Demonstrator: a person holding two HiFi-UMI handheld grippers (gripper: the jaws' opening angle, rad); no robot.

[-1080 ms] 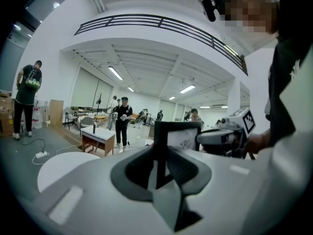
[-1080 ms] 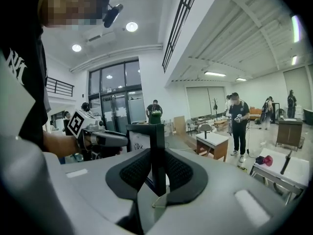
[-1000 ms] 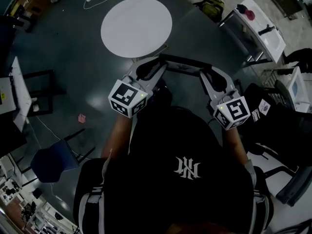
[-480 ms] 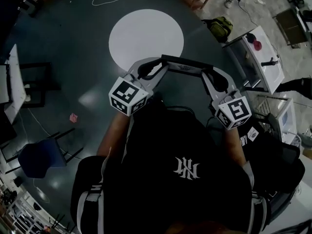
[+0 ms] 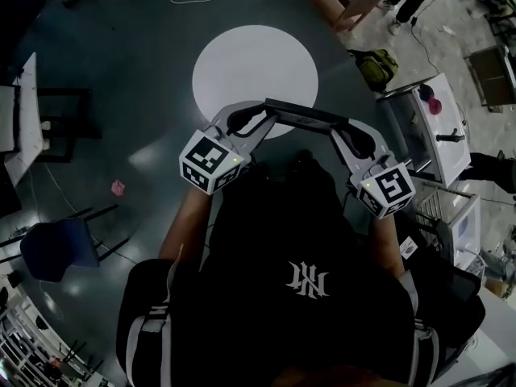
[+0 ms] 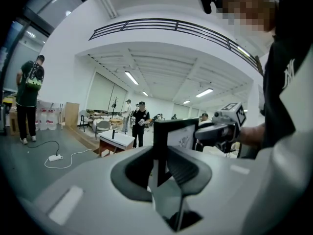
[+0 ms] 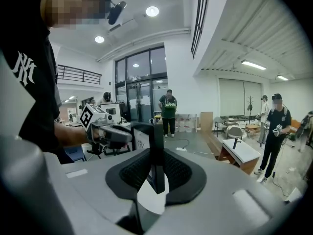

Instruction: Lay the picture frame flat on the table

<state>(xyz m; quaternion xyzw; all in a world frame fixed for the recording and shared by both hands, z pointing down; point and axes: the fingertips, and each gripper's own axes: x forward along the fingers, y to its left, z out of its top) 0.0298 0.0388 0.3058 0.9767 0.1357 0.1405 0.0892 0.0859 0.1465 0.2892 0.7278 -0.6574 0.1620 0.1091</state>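
While I hold the black rectangular picture frame in the air, its long axis runs left-right across my front. The left gripper has one short end and the right gripper the other, so neither hand is nearer. The round white table top lies ahead of the frame & below it, w/ the frame's edge overlapping the table's near rim in the head view. How high above it I can't tell. Both sets of jaws stand part-way apart, pads pressed on the thin frame edge, nothing else between them. The frame is upright, edge-on from above. It has a narrow black border, and the face twd me looks like a white sheet w/ a small dark drawing, prob. under glass. To go flat it needs to tip fwd over the table.
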